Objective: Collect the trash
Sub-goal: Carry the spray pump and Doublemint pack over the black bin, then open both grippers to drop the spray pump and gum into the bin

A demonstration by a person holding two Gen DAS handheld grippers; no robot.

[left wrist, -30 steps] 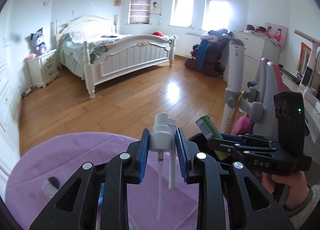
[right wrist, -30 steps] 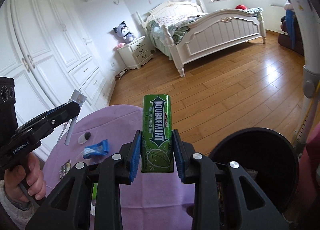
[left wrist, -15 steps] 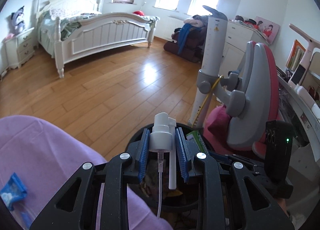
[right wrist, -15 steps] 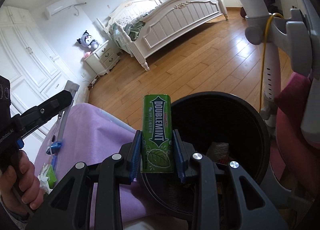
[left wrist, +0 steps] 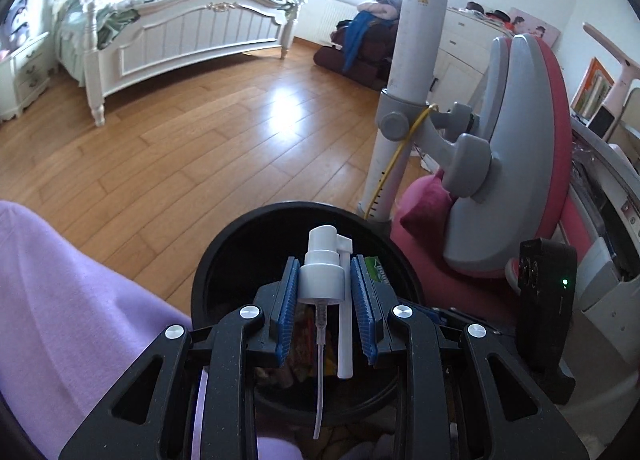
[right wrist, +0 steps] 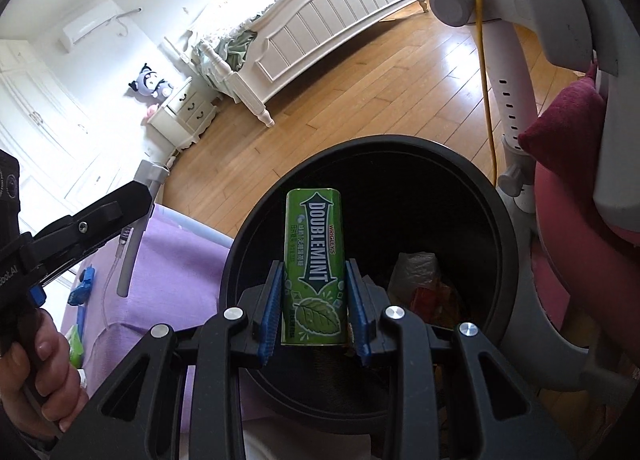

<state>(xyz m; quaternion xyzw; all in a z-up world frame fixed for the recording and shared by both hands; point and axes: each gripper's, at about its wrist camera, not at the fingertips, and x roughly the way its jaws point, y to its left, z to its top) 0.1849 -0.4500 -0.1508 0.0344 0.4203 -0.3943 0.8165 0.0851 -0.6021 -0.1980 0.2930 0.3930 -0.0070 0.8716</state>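
Jaws tight on pump head [left wrist: 322, 272], gum tin [right wrist: 315, 266]

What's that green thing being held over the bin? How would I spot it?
Find the round black trash bin on the wooden floor beside the purple-covered table. Over its mouth, the right gripper clamps an upright green Doublemint gum container. Its bright green body and white lettering set it apart from the white spray pump held in the left gripper.
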